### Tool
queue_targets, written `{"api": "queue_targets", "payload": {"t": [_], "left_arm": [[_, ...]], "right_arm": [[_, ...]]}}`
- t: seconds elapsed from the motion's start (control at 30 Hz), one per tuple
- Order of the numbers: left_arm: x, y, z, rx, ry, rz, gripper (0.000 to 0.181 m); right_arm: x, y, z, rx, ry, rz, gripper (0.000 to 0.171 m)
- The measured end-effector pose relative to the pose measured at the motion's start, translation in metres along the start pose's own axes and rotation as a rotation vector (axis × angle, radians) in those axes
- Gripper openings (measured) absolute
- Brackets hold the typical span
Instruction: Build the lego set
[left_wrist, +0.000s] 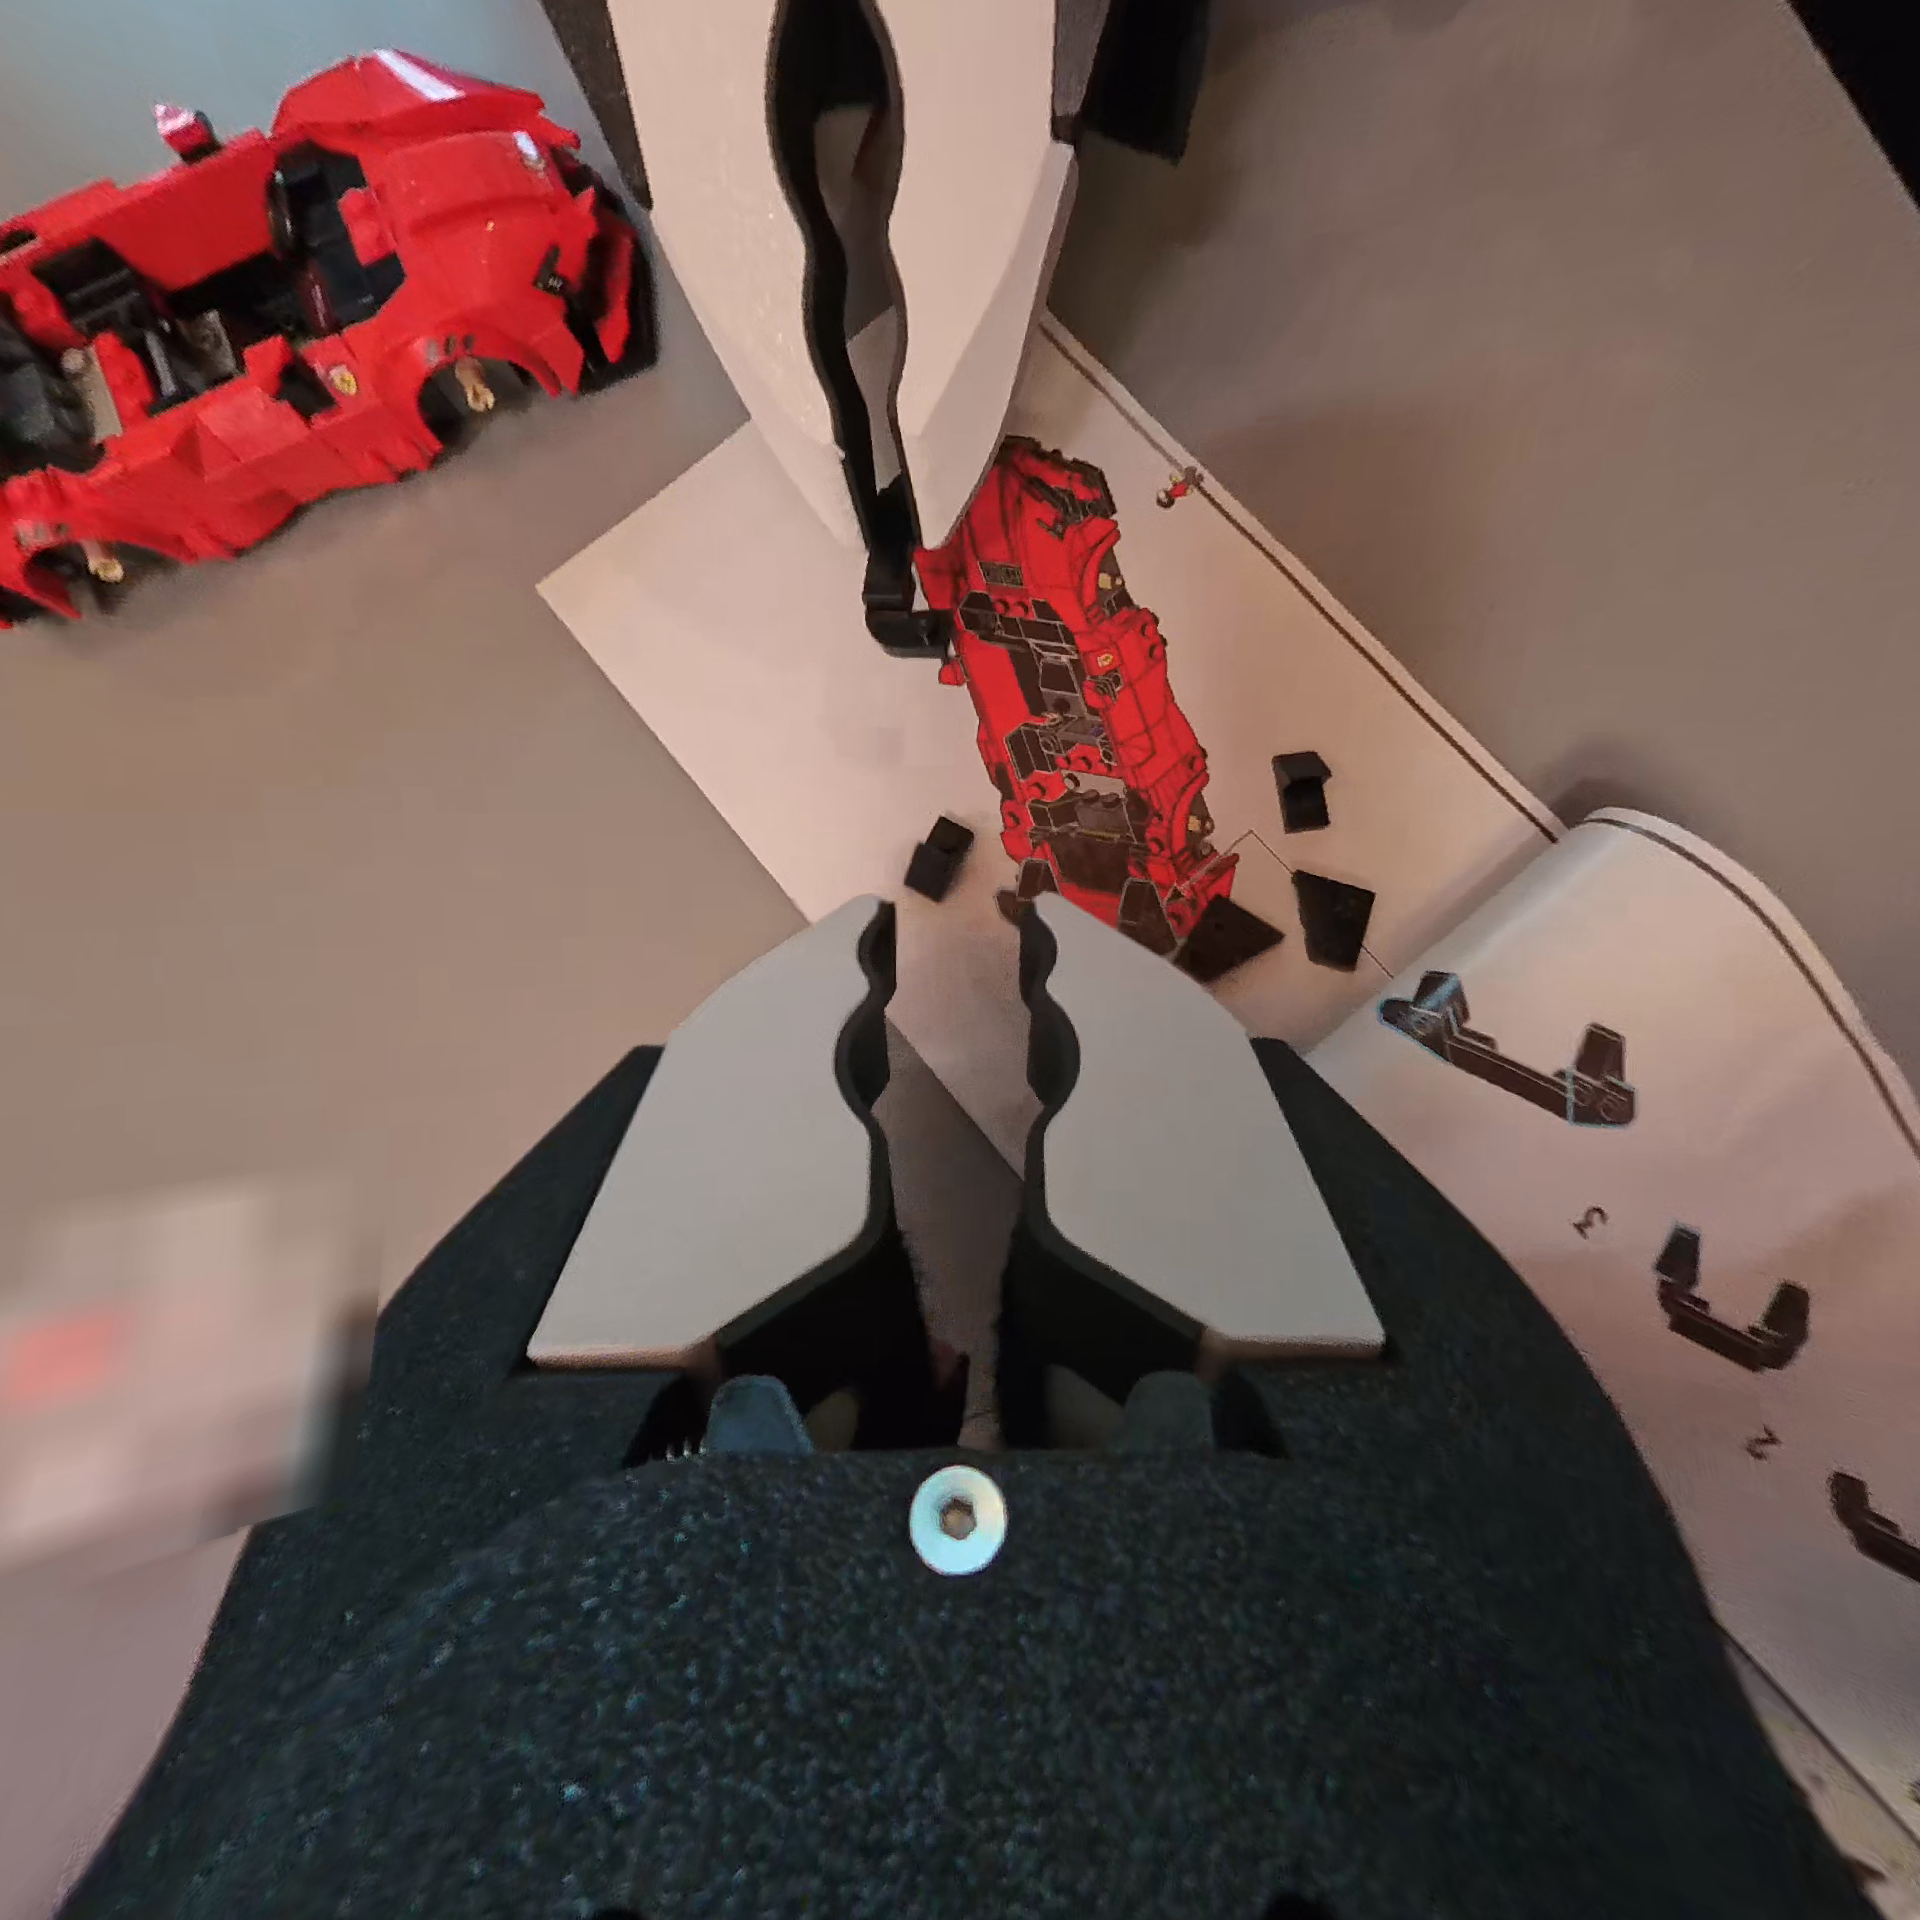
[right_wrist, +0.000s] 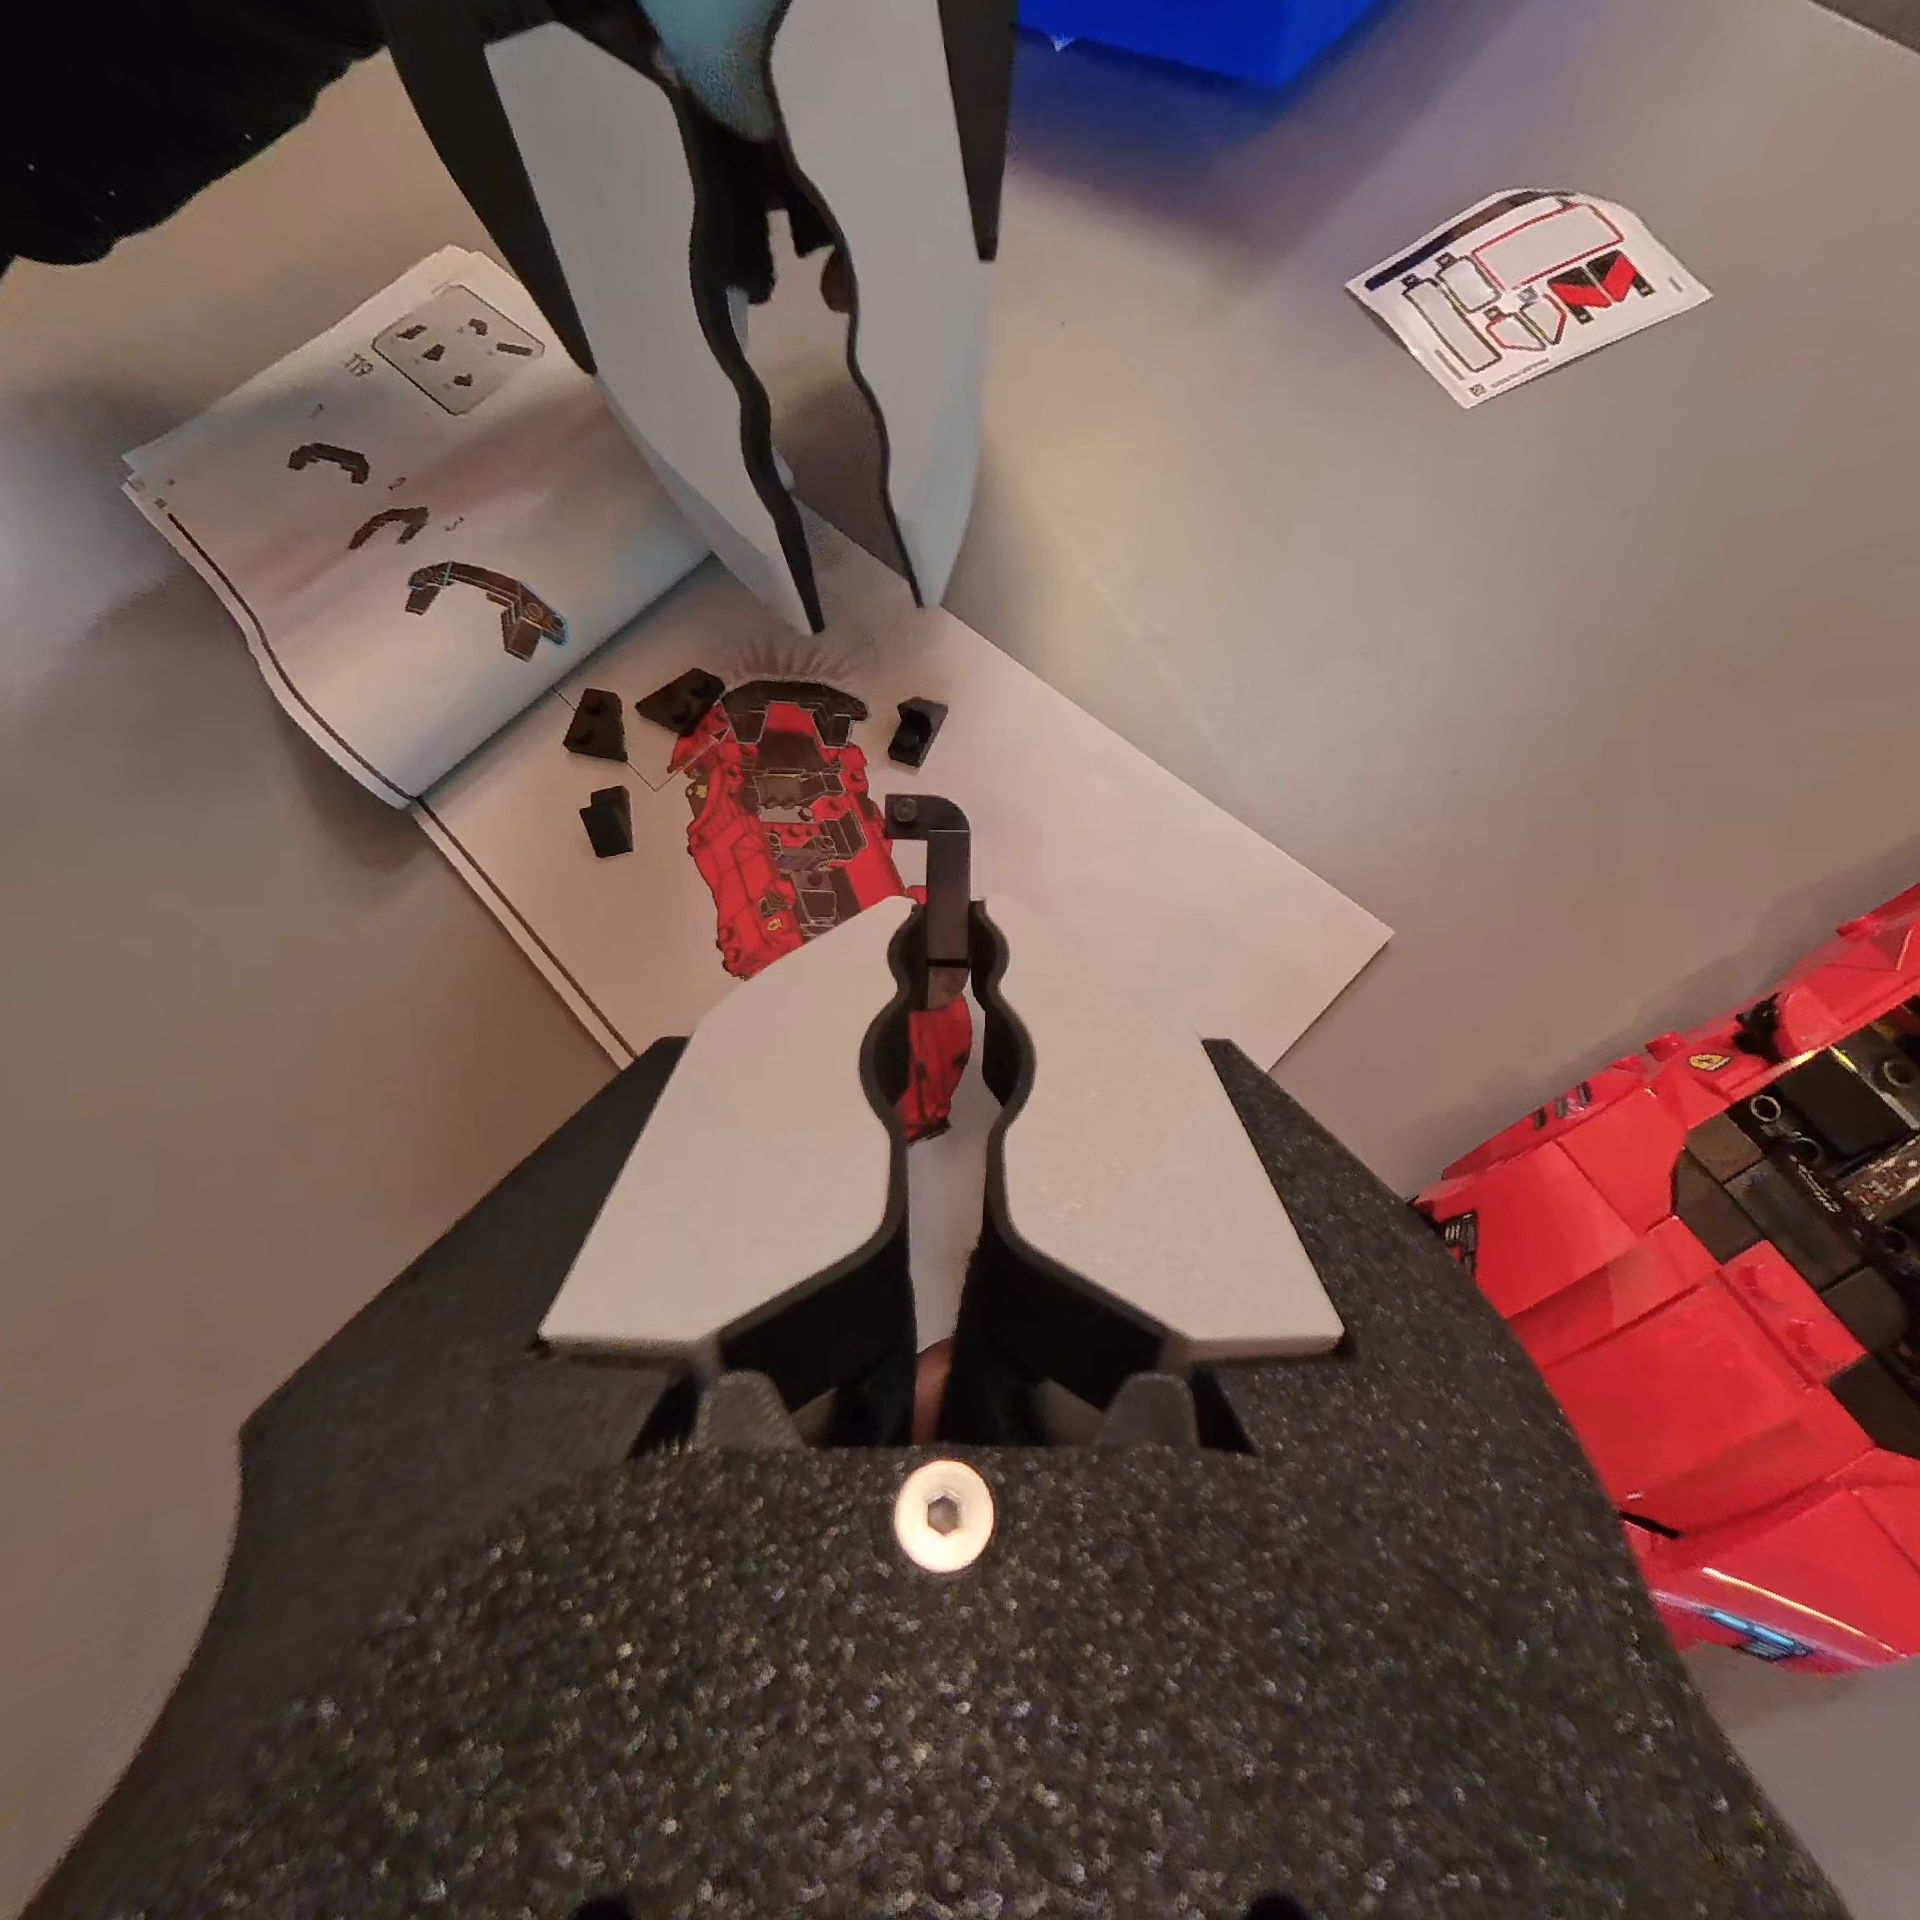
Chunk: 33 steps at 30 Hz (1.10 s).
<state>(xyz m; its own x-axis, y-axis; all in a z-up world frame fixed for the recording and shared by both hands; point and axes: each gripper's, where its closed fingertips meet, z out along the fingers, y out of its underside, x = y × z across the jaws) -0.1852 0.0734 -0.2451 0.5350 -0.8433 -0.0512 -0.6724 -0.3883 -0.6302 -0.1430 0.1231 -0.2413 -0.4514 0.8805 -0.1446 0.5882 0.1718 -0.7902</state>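
Pinching a bent black lego piece (right_wrist: 938, 873), the right tongs (right_wrist: 943, 914) face the left tongs (left_wrist: 956, 920), which are open and hold nothing. Between them, small black pieces (left_wrist: 1299, 792) sit on the booklet (left_wrist: 727, 623). The red car (left_wrist: 301, 312) is beside them.

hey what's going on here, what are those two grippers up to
A person is building a Lego car with two handheld grippers. The right gripper is shut on a black L-shaped piece, held over the open instruction booklet. The left gripper is open and empty, its tips near four loose black pieces lying on the booklet. The partly built red car sits off to the side on the grey table, with a sticker sheet nearby.
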Motion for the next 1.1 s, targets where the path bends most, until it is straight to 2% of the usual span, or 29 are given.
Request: {"api": "queue_targets", "payload": {"t": [0.3, 0.43, 0.53, 0.67, 0.83, 0.9, 1.1], "left_arm": [[-0.006, -0.001, 0.023, -0.012, 0.107, 0.057, 0.021], [-0.003, -0.003, 0.025, -0.023, 0.116, -0.012, 0.008], [-0.002, -0.003, 0.026, -0.065, 0.060, -0.140, 0.008], [-0.001, -0.003, 0.026, -0.121, -0.115, -0.377, 0.008], [0.009, -0.008, 0.029, -0.101, -0.290, -0.652, 0.009], [0.011, -0.012, 0.030, -0.076, -0.306, -0.696, 0.017], [0.017, -0.012, 0.011, -0.014, -0.256, -0.725, 0.022]], "right_arm": [[0.001, -0.001, -0.003, 0.017, -0.010, 0.018, 0.008], [0.001, -0.001, -0.003, 0.020, -0.009, 0.022, 0.008], [0.002, -0.001, -0.002, 0.016, -0.007, 0.023, 0.008], [0.003, 0.000, -0.003, 0.011, 0.004, 0.025, 0.008], [0.009, 0.002, -0.003, -0.010, 0.057, 0.041, 0.008], [0.007, 0.003, -0.002, -0.017, 0.053, 0.037, 0.008], [0.005, 0.003, -0.001, -0.032, 0.055, 0.018, 0.008]]}}
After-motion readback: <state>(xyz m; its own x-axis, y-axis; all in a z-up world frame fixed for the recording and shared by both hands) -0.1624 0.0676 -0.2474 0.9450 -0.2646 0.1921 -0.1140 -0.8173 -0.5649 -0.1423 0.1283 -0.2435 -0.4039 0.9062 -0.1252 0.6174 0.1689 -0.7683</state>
